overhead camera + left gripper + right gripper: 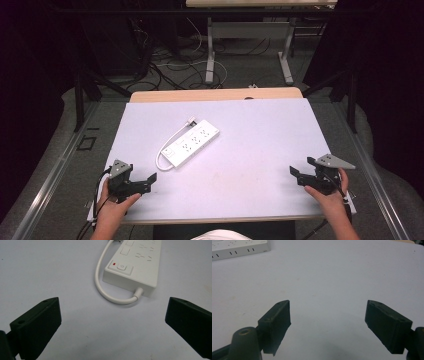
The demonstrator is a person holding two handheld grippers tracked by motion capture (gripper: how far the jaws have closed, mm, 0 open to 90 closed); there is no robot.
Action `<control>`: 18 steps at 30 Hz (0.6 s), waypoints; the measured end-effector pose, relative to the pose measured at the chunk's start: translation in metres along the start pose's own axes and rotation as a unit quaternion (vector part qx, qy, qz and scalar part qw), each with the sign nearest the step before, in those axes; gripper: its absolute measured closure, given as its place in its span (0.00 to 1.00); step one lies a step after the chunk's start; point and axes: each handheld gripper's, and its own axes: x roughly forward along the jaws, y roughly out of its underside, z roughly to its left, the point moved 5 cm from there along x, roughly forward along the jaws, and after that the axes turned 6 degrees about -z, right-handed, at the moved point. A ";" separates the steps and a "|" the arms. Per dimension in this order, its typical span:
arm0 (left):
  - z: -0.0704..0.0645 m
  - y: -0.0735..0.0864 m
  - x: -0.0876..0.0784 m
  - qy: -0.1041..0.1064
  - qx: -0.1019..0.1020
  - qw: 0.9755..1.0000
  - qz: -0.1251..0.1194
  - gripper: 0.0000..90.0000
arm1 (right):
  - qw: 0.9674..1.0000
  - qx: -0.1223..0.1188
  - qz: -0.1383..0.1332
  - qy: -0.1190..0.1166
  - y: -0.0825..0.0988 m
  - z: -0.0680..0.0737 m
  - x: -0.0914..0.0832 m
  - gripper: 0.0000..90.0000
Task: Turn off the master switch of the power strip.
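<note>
A white power strip [192,141] lies at a slant in the middle of the pale table [260,145], its white cord [167,145] looping along its left side to a plug [190,120] at the far end. In the left gripper view its switch end [132,267] and cord [110,296] lie just ahead of the jaws. My left gripper [148,182] rests near the front left corner, open and empty [112,322]. Over by the front right edge my right gripper [296,176] stands open with bare table between its jaws [328,320]; a corner of the strip [239,248] shows far off.
A wooden strip [215,94] edges the table's far side. Beyond it are table legs [210,55] and loose cables [170,62] on the floor. Dark curtains close in both sides. A metal rail [55,170] runs along the left.
</note>
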 end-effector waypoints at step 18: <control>-0.012 -0.011 0.004 0.017 0.020 1.000 0.008 0.08 | 0.999 -0.044 0.005 -0.018 0.006 0.008 -0.008 0.25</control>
